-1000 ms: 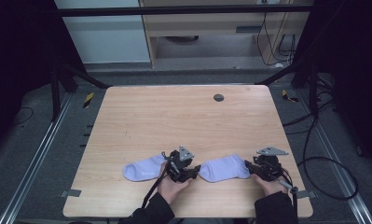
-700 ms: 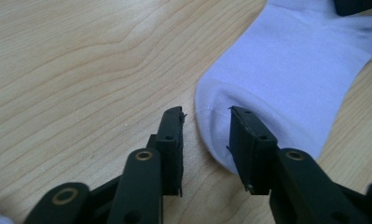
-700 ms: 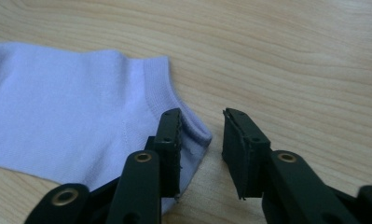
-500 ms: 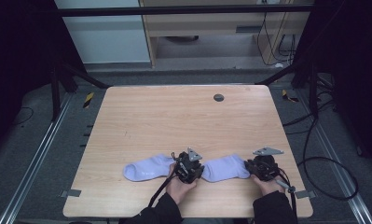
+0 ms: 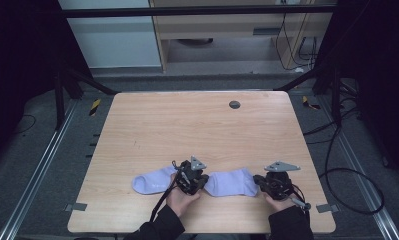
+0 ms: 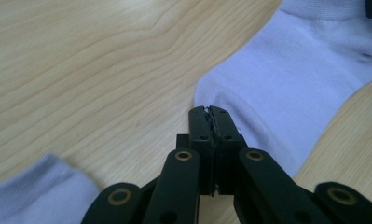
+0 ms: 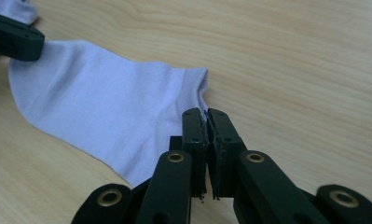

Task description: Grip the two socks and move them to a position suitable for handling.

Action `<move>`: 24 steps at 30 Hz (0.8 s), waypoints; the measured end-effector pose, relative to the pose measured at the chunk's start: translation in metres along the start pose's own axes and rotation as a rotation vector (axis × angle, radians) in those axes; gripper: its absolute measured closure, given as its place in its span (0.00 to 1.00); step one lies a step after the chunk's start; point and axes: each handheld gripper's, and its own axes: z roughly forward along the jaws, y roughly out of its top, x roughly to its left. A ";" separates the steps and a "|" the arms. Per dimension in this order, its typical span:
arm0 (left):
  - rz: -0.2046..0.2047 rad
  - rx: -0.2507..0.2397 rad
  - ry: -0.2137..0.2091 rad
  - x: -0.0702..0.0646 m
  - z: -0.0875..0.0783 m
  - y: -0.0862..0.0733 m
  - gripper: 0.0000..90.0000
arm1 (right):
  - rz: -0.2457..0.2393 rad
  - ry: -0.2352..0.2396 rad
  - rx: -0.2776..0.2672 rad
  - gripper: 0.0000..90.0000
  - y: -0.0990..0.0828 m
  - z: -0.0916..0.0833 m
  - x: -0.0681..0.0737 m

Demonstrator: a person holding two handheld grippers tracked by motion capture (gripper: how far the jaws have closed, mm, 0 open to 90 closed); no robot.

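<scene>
Two pale lilac socks lie in a row near the front edge of the wooden table (image 5: pixel 187 125). The right sock (image 5: pixel 229 182) is stretched between both grippers. My left gripper (image 5: pixel 203 181) has just been closing its jaws; they are shut on the sock's left end (image 6: pixel 277 84), with the fabric edge running in between the tips (image 6: pixel 210 111). My right gripper (image 5: pixel 259 181) has also just been closing and is shut on the sock's cuff edge (image 7: pixel 104 102), its tips meeting there (image 7: pixel 207 114). The left sock (image 5: pixel 152 181) lies free behind the left gripper.
A small dark round disc (image 5: pixel 234 104) is set in the table near its far edge. The other sock's end (image 6: pixel 34 191) lies beside my left jaws. Cables (image 5: pixel 347 165) trail over the floor to the right of the table.
Both pairs of jaws have gone from open to shut on the ends of the right sock. The right gripper has edged left toward that sock.
</scene>
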 end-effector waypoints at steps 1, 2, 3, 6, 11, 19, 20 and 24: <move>-0.002 0.003 -0.001 0.001 0.000 -0.003 0.98 | 0.002 -0.002 0.009 0.96 -0.001 0.001 0.003; 0.001 0.015 -0.006 0.003 0.000 -0.005 0.98 | -0.004 -0.003 0.017 0.96 -0.001 0.002 0.004; 0.002 0.017 -0.007 0.003 0.001 -0.007 0.98 | 0.002 -0.001 0.019 0.96 -0.002 0.002 0.005; 0.008 0.017 -0.001 0.004 0.002 -0.010 0.94 | -0.001 0.001 0.036 0.95 -0.004 0.004 0.005; 0.020 -0.032 0.022 0.007 -0.010 -0.007 0.78 | 0.009 0.000 0.015 0.84 -0.004 0.001 0.003; 0.011 -0.100 0.056 0.023 -0.042 -0.003 0.65 | 0.021 -0.026 -0.083 0.70 0.004 -0.009 0.002; 0.010 -0.107 0.062 0.025 -0.047 -0.003 0.63 | 0.025 -0.027 -0.091 0.68 0.006 -0.010 0.002; -0.002 -0.133 0.073 0.039 -0.064 -0.007 0.58 | 0.031 -0.027 -0.117 0.63 0.013 -0.012 0.006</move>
